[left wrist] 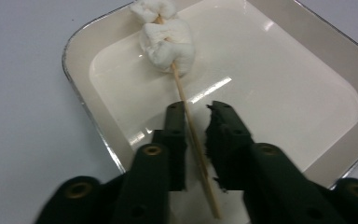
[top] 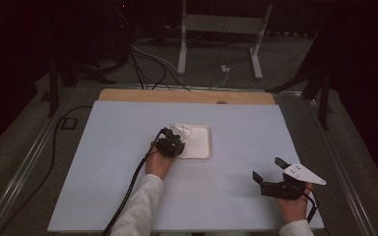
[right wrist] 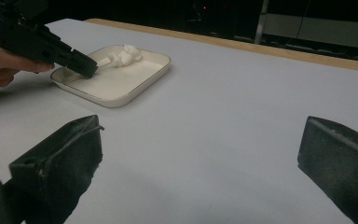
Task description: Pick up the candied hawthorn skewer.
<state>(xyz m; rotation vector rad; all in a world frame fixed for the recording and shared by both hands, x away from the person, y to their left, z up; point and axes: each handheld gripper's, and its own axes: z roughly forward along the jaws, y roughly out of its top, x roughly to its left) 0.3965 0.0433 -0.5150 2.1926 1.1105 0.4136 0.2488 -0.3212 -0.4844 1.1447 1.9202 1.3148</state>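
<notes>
Left gripper view: skewer (left wrist: 193, 135) end claw-hidden

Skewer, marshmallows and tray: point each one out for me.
skewer (left wrist: 189, 122), left gripper view, bare wooden stick between the fingers.
marshmallows (left wrist: 168, 43), left gripper view, middle of the lower white lump.
tray (left wrist: 77, 77), left gripper view, left rim.

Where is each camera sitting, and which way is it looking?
High view: sits above the person's side of the table, looking forward and down; both forearms come in from the bottom, with the left gripper and right gripper.
Left gripper view: rides on the left gripper, looking along its black fingers closed on the skewer of marshmallows over the white tray.
Right gripper view: rides on the right gripper, looking across the table between its wide-apart fingers.
Shared: the right gripper view and high view both show the tray and the left gripper.
</notes>
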